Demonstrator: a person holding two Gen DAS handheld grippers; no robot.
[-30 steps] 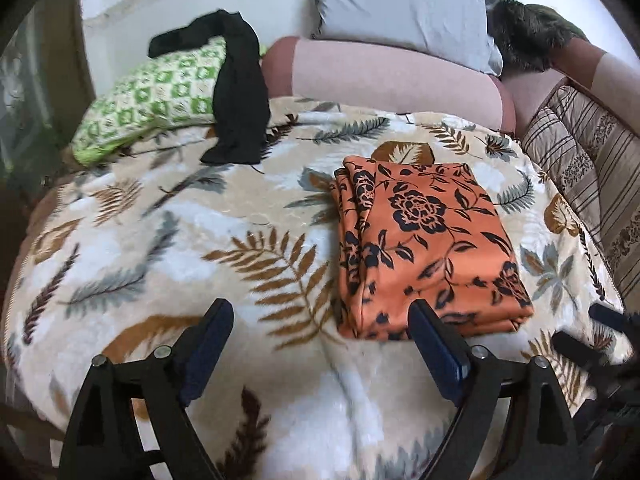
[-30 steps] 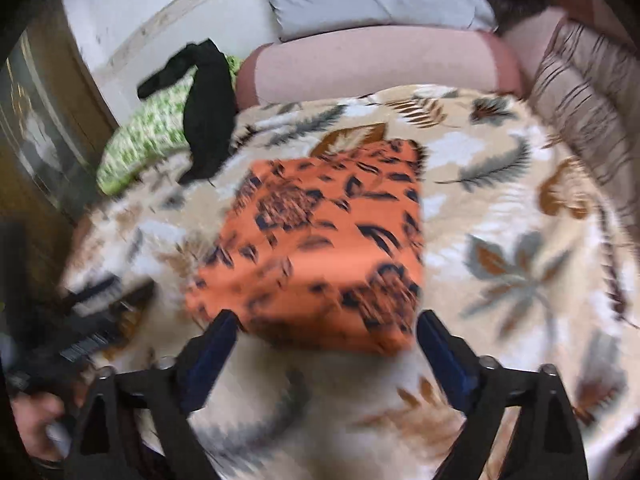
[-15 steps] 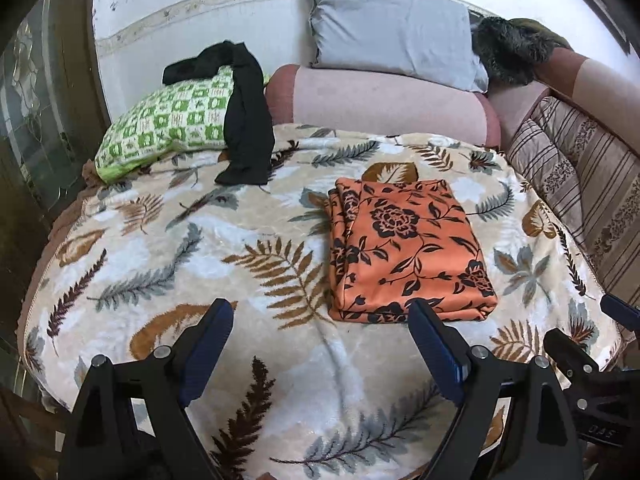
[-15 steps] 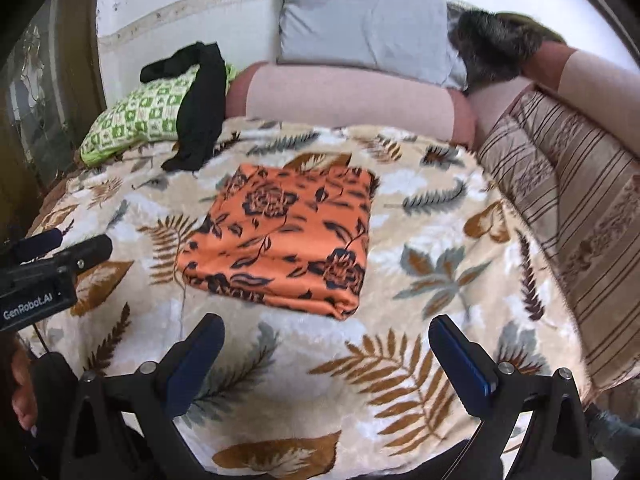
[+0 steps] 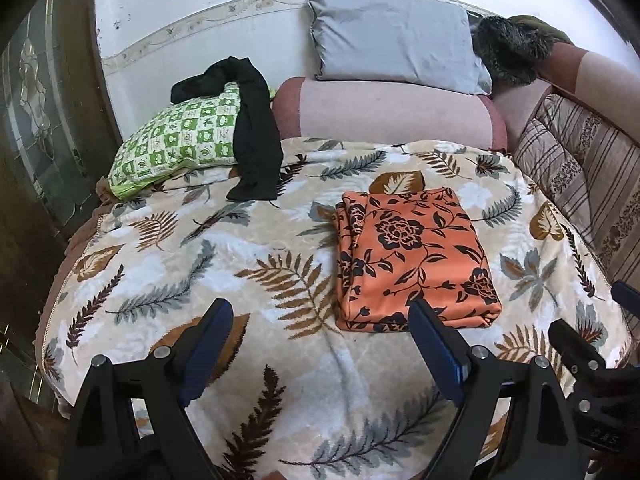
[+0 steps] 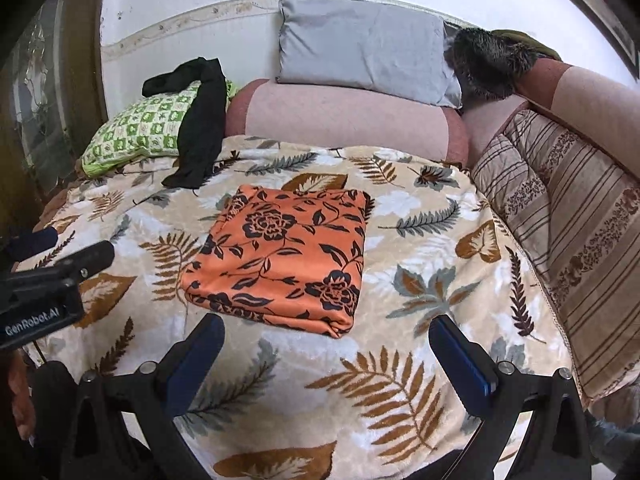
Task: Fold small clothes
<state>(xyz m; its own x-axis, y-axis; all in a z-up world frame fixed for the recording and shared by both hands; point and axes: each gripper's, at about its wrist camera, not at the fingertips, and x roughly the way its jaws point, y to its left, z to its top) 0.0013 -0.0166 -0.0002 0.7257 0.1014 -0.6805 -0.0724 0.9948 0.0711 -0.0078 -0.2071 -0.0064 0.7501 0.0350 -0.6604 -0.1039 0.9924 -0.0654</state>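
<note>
An orange garment with black flowers [image 5: 412,256] lies folded into a flat rectangle on the leaf-patterned blanket [image 5: 200,264]; it also shows in the right wrist view [image 6: 288,256]. My left gripper [image 5: 320,340] is open and empty, held back over the blanket's near edge, short of the garment. My right gripper [image 6: 328,356] is open and empty, also short of the garment's near edge. A black garment [image 5: 252,136] hangs unfolded over a green checked pillow [image 5: 176,140] at the back left, also in the right wrist view [image 6: 200,128].
A pink bolster [image 5: 392,112] and a grey pillow [image 5: 392,44] stand at the back. A striped cushion [image 6: 568,232] lines the right side. A dark furry item [image 6: 488,60] lies at the back right. A dark door [image 5: 36,120] is on the left.
Both grippers have pulled back and up from the folded orange garment, so more of the bed shows. The garment lies as it did.
</note>
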